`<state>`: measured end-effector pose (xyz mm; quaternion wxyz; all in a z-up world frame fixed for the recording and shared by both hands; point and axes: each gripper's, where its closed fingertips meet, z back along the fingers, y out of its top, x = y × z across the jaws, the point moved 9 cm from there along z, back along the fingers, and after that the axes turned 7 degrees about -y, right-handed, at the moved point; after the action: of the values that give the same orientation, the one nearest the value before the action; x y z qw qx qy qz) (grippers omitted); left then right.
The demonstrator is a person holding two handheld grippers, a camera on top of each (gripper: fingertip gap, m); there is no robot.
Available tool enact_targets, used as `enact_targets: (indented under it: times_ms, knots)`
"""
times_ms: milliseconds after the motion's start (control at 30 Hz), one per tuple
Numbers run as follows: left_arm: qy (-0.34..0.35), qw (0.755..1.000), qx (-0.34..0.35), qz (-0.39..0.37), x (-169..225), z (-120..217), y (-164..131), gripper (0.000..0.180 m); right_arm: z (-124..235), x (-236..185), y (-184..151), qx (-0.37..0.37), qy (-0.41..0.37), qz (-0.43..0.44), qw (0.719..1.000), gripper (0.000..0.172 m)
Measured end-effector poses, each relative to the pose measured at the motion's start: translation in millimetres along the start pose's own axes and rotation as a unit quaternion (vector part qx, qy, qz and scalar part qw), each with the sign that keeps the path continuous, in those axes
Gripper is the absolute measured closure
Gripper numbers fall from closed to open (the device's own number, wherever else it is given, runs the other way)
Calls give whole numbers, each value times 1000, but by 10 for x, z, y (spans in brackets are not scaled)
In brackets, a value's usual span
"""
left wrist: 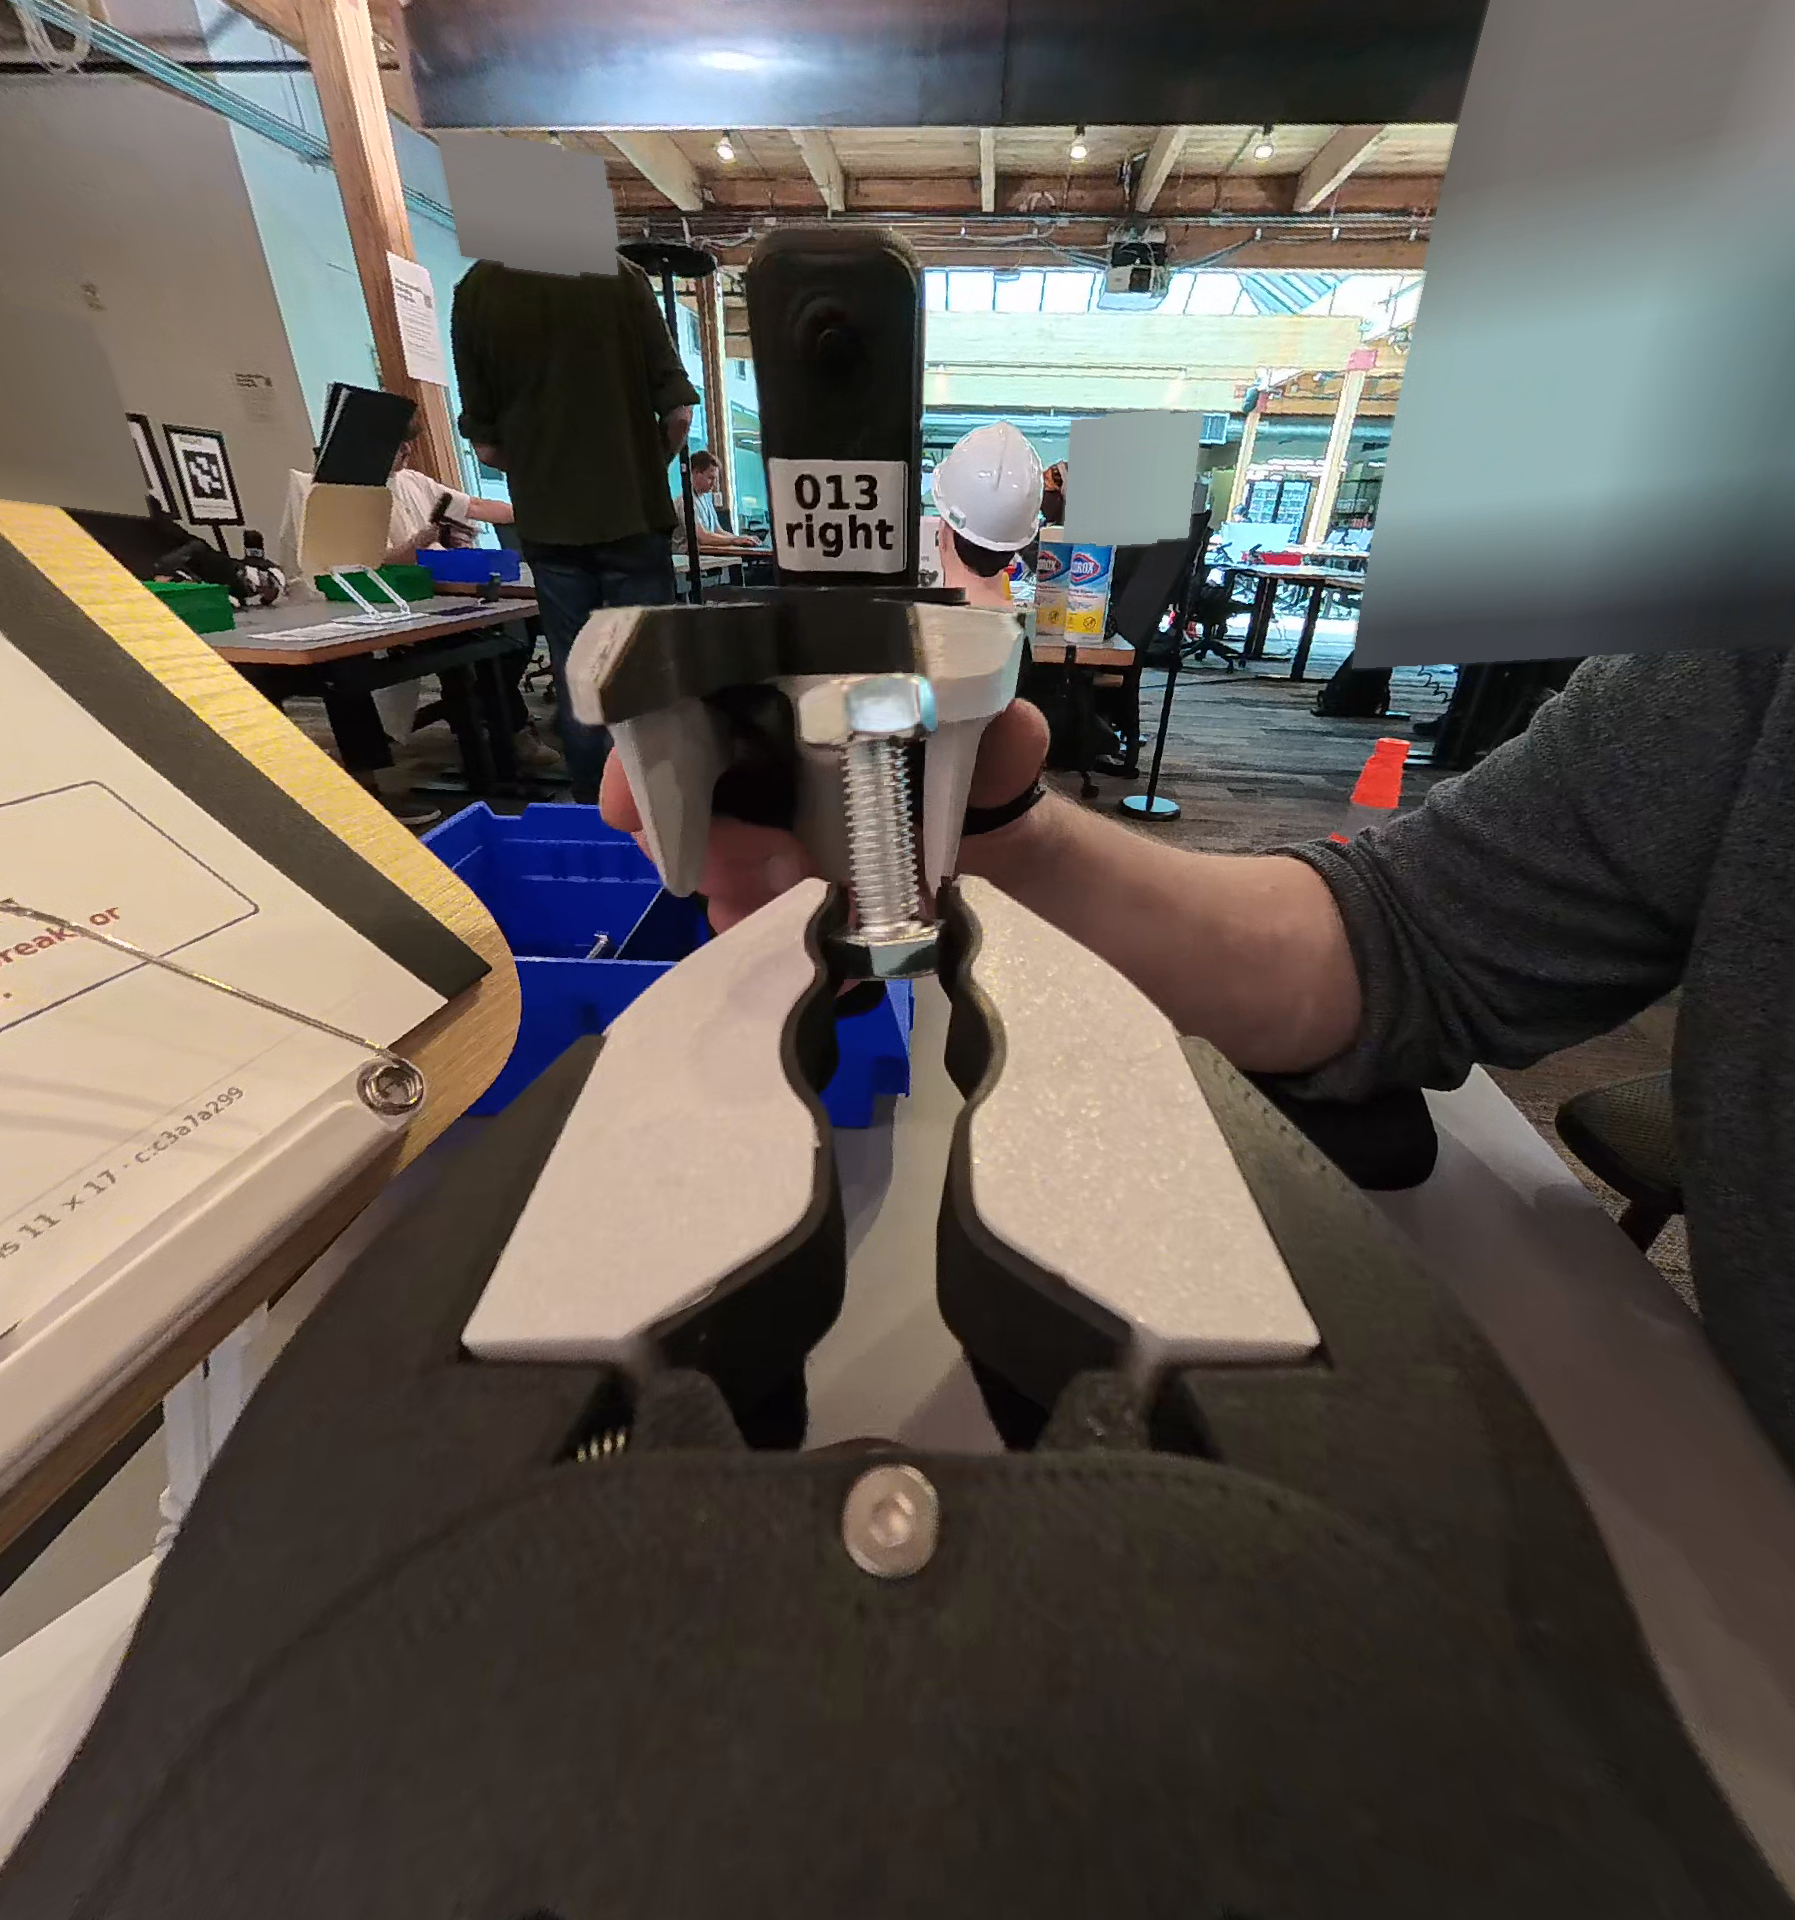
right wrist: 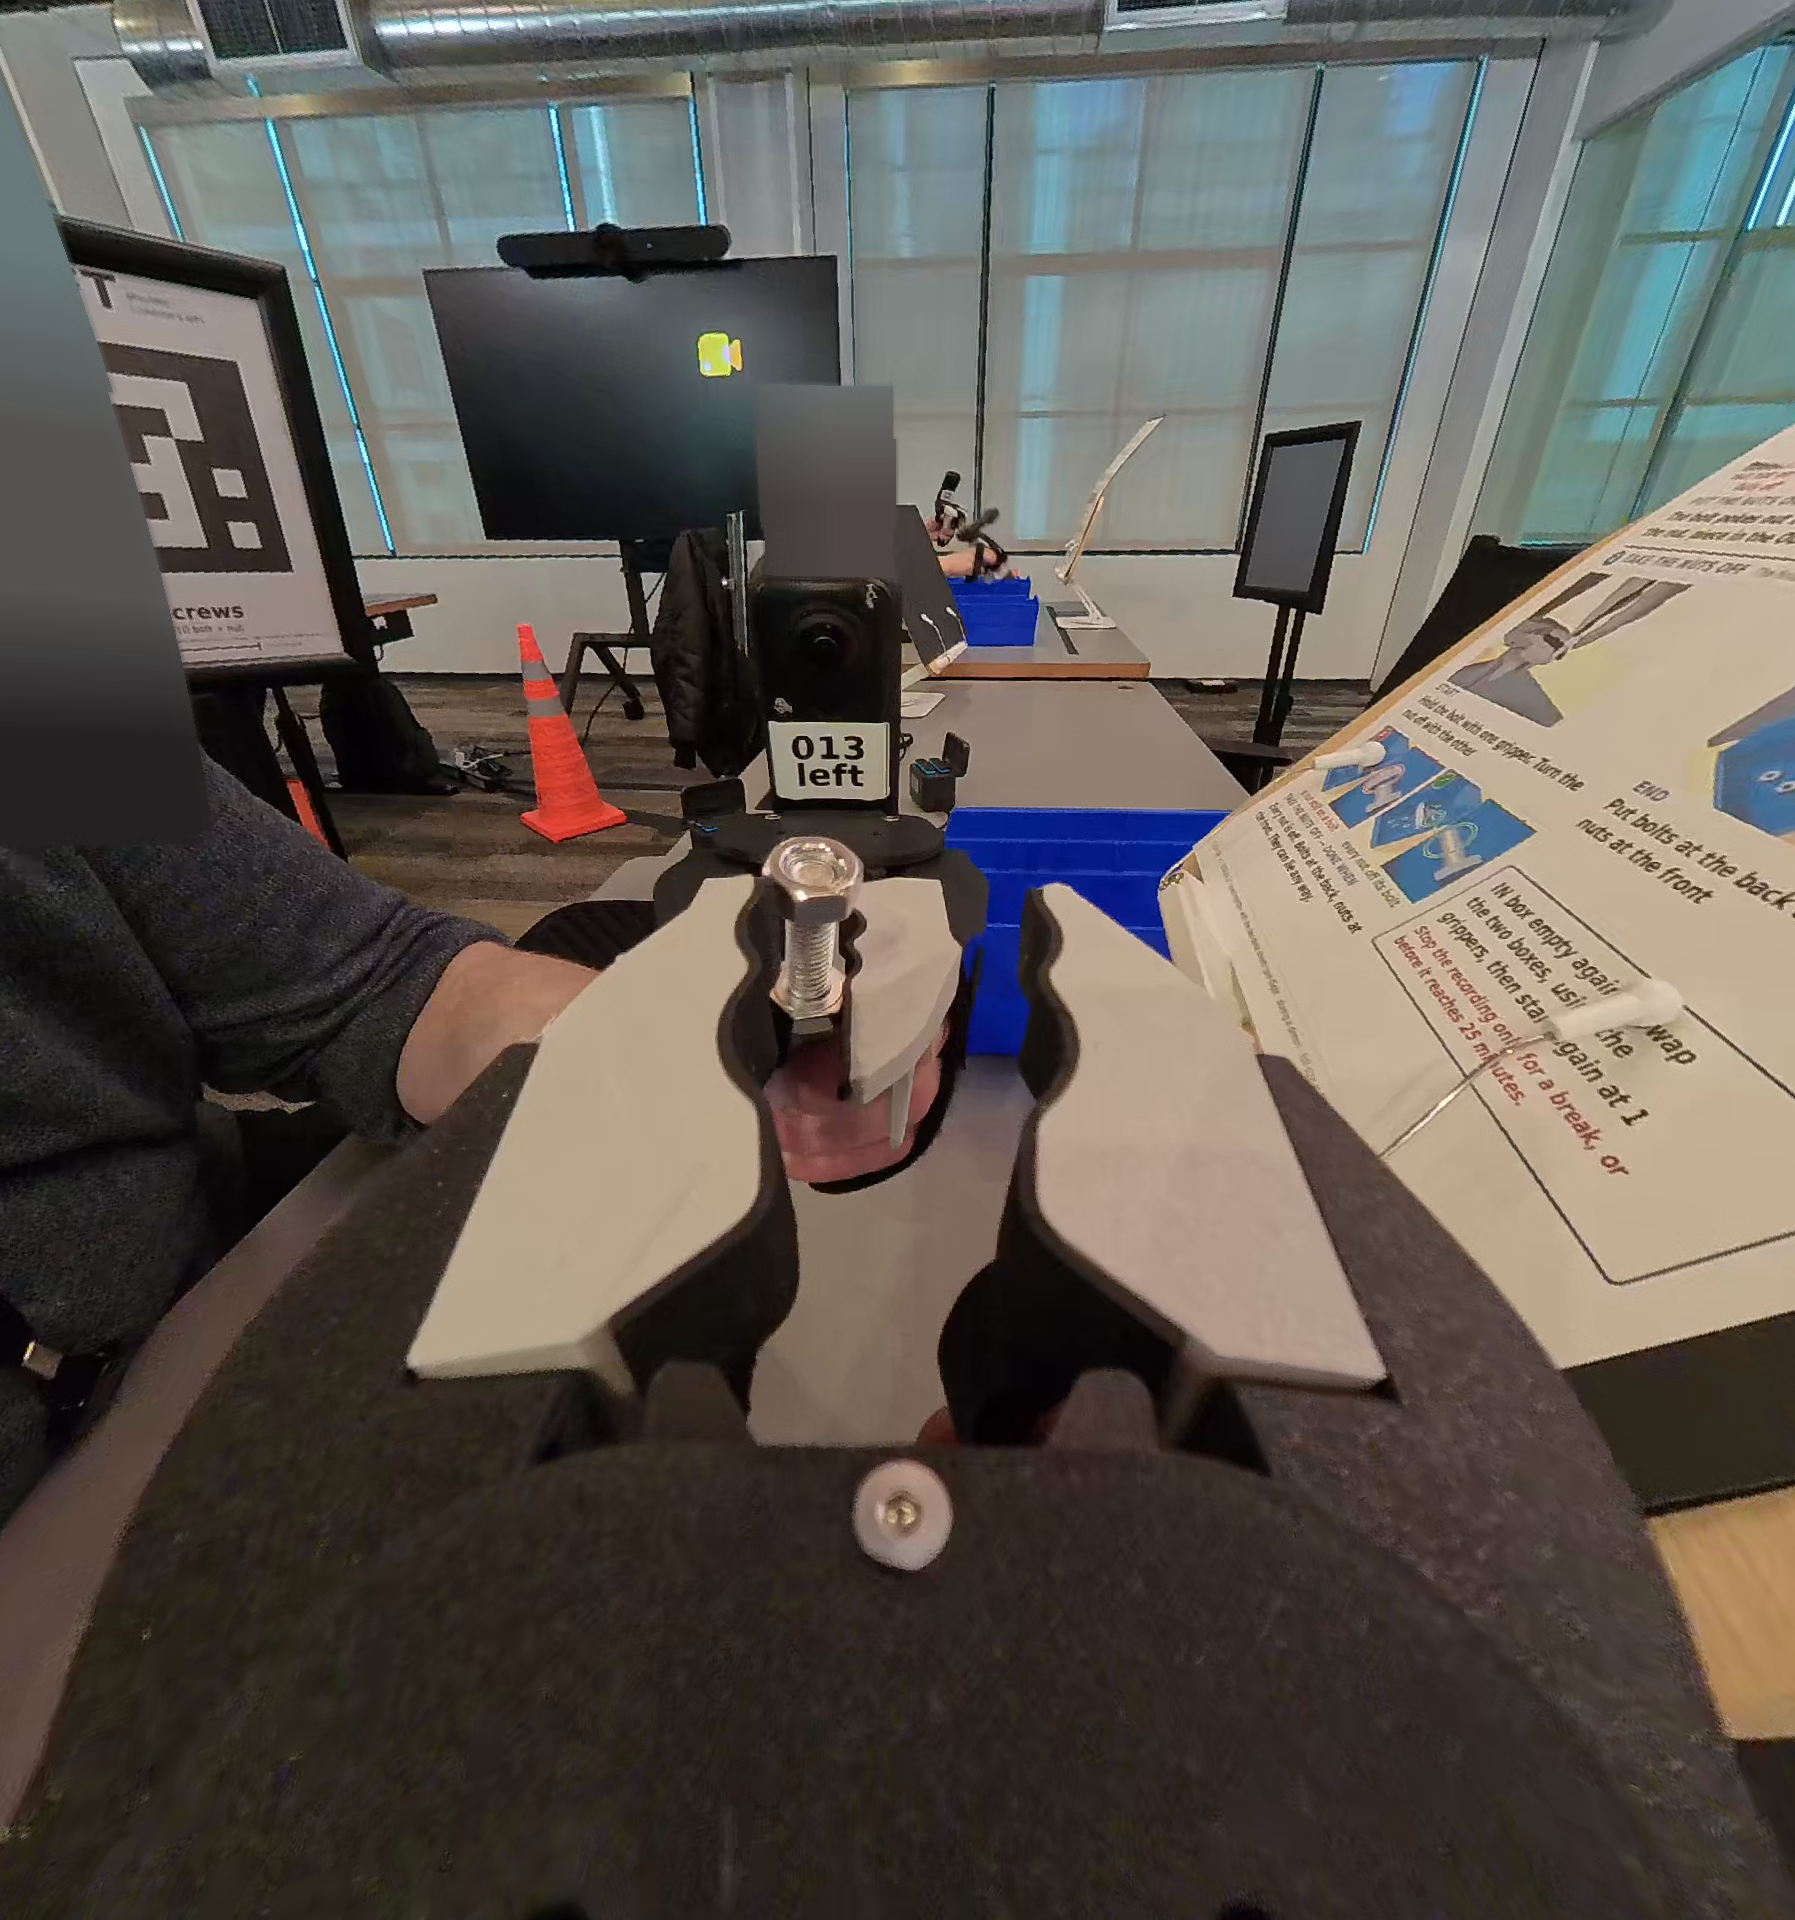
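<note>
A silver bolt stands upright between the two grippers, with a hex piece at each end. My left gripper is shut on the bolt's lower hex end, with both dark pads pressed against it. My right gripper is open, its jaws wide apart. The bolt stands beside its left finger, and the right finger is well clear of it. In the left wrist view the right gripper faces me, one finger close by the thread and the other apart.
A blue bin sits on the grey table behind the grippers. A tilted instruction board stands close to the side. A person's sleeved arm holds the right gripper. An orange cone stands on the floor. About 4 cm separates my left fingertips from my right.
</note>
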<state>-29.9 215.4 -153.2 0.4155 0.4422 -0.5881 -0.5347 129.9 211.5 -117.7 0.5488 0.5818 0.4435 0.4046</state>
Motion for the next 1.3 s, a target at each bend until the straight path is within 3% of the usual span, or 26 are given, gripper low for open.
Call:
enact_targets:
  times_ms: [200, 333, 533, 1300]
  knots:
    - [35, 998, -45, -28, -14, 17, 4, 164, 1, -56, 62, -49, -6, 19, 999, 129]
    - [93, 985, -117, -89, 4, 15, 22, 164, 19, -85, 128, -99, -37, 38, 994, 132]
    - [148, 964, -165, -145, 22, 29, 65, 164, 42, -78, 123, -158, -53, 32, 986, 132]
    - [113, 976, -133, -128, 54, 0, 55, 164, 17, -78, 99, -125, -33, 28, 991, 133]
